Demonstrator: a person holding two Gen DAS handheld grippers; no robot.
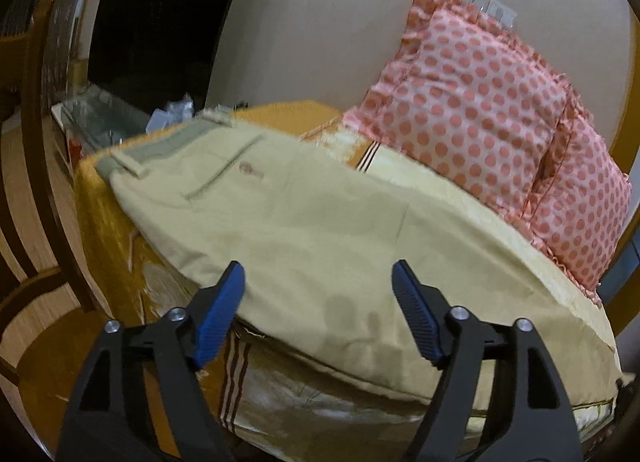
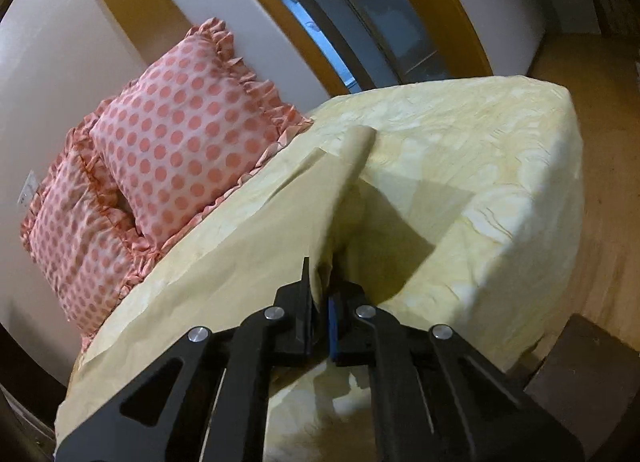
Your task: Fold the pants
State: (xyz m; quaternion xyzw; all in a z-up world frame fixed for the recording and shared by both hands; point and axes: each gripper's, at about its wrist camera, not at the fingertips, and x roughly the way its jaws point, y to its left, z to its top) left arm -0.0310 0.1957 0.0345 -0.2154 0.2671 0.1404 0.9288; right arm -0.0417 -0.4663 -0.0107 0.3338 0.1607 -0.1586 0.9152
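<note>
Beige pants [image 1: 288, 221] lie across the bed, waistband and back pocket at the far left. My left gripper [image 1: 318, 282] is open and empty, hovering just above the pants' near edge. In the right wrist view my right gripper [image 2: 322, 294] is shut on a fold of the pants [image 2: 248, 246] near the leg end and lifts it off the bedsheet; the cloth rises in a ridge toward the far hem.
Two pink polka-dot pillows [image 1: 480, 101] [image 2: 180, 149] lean on the wall at the bed's far side. The bed [image 2: 500, 165] has a yellow sheet. A wooden chair [image 1: 28, 221] stands left. A cluttered shelf [image 1: 112, 117] is behind the waistband.
</note>
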